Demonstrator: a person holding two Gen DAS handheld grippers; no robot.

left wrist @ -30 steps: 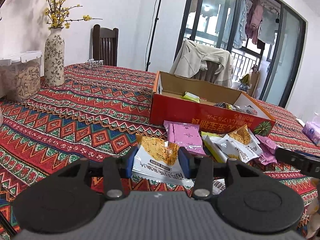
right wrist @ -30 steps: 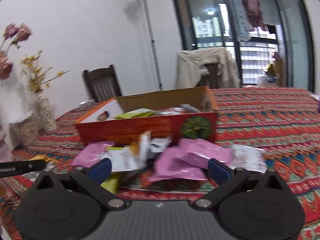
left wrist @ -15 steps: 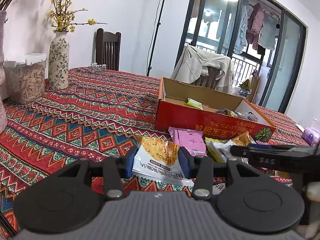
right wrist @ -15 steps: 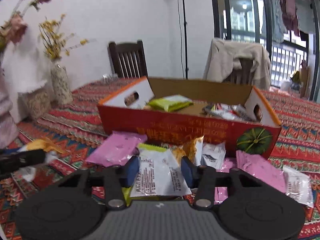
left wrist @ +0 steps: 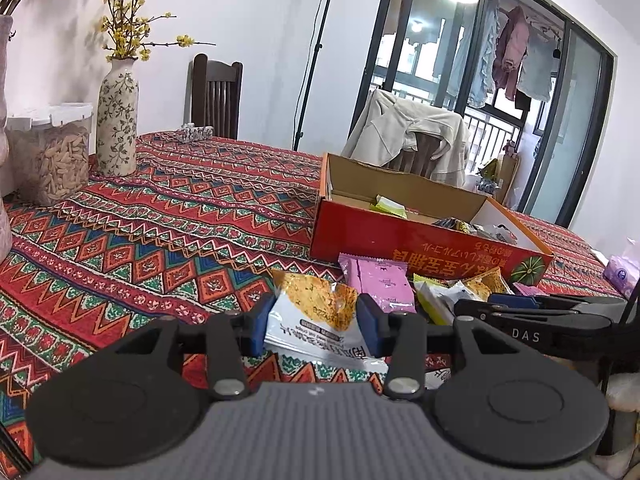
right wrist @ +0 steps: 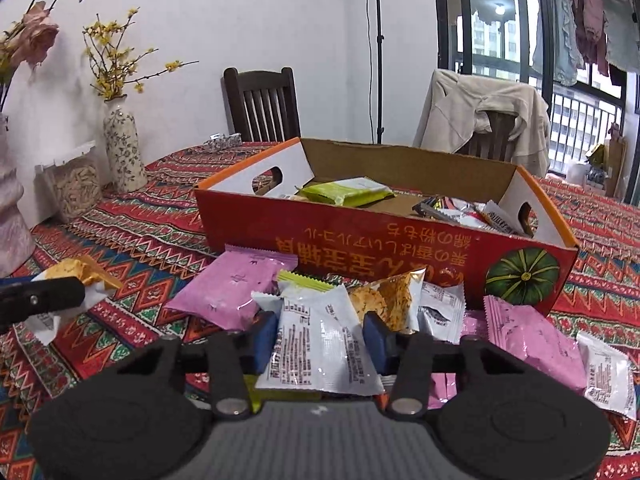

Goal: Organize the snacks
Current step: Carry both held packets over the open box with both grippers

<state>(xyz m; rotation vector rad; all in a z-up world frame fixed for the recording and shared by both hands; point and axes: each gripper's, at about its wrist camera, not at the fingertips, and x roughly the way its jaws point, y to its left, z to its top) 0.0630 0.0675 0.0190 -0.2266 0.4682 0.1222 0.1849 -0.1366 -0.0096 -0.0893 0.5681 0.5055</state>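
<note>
Right gripper [right wrist: 320, 340]: its jaws are closing on a white snack packet [right wrist: 318, 344] that sits between the blue pads at the front of the loose pile; the pads already look to be pressing its sides.
Left gripper [left wrist: 311, 322]: clamped on a white packet with an orange cracker picture [left wrist: 316, 316], held just above the tablecloth [left wrist: 160, 240].
Box [right wrist: 360, 248]: the red open-topped carton stands right behind the pile, with a green packet [right wrist: 346, 192] and a few other wrappers already inside.
Pile: pink packets [right wrist: 236, 288], a cracker packet [right wrist: 384, 300] and more white ones lie against the box's front wall, overlapping each other.
Doing the step well: let the right jaws finish closing before lifting, since the foil is slippery and puffy. Lift straight up so the packets overlapping it are not dragged along. Clear the front wall of the box before moving over it, then release low inside.
Risk: the two grippers are near each other, so I would move one at a time.
Writing on the box: upside-down East Asian characters in yellow beside a green pumpkin picture [right wrist: 522, 276]; I cannot read them.
Writing on the packets: small black print, too fine to read.
Gripper marking: "DAS" shows on the right gripper's finger in the left view.
</note>
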